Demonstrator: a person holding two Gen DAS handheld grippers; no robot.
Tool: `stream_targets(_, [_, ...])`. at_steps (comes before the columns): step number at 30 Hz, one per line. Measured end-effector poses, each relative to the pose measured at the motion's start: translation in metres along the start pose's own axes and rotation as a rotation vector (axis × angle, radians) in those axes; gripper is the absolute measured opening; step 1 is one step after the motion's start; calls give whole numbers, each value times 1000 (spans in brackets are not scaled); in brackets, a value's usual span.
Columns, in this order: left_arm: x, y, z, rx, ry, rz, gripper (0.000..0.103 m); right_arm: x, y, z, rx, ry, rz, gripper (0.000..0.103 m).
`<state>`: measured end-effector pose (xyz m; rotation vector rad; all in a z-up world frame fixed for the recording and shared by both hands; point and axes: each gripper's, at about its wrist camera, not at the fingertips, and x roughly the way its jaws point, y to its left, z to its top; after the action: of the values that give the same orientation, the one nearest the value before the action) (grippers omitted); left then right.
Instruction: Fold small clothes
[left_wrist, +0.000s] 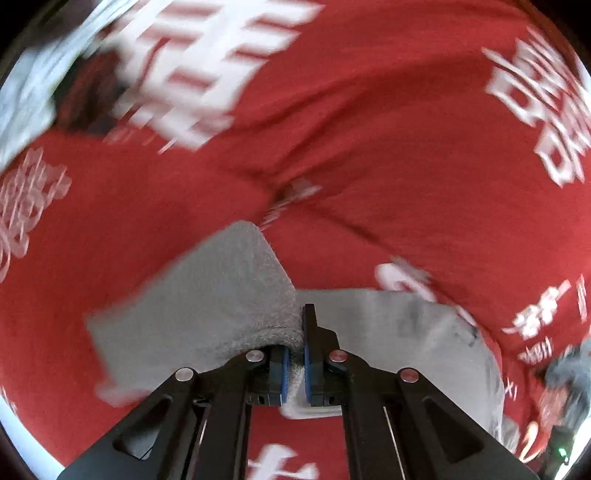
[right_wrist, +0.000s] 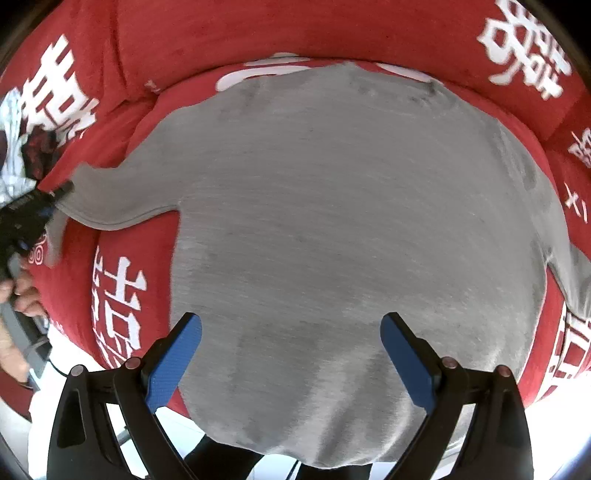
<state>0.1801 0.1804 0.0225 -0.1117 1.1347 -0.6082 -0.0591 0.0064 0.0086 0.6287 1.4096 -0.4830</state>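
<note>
A: Item?
B: One small grey long-sleeved top (right_wrist: 332, 221), soft knit, spread flat on red cloth with white lettering (right_wrist: 295, 33).
A: Sleeves?
B: One sleeve (left_wrist: 207, 295) lifted off the cloth and pulled sideways; other sleeve trails off at the opposite edge.

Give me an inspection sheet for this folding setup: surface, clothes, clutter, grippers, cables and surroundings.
Surface: red cloth with white printed characters covers the table.
Job's things: grey shirt spread flat; its sleeve is pinched and pulled out to one side.
Clutter: white and dark red bundle of cloth at the cloth's far edge.
Grippers: left gripper shut on the sleeve; right gripper open above the shirt's hem.
Cables: nothing seen clearly.
Surroundings: a hand holds the left gripper; bright floor beyond the table edge.
</note>
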Motion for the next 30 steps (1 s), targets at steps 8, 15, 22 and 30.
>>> stream_targets(8, [14,-173,-31,272,44,-183,7,-26,-74,-2,119,-65,21,98])
stream_targets(15, [85,-269,-102,417,212,-196,7,-25,-162,-21,253,-62,-17,98])
stream_targets(22, [119,-259,-139,429,356,-65,48,-9,-207,-34,300,-16,-41,98])
stream_targets(30, [59,-209,-115,428,264,42,70,-25,-185,-3,174,-105,-66,98])
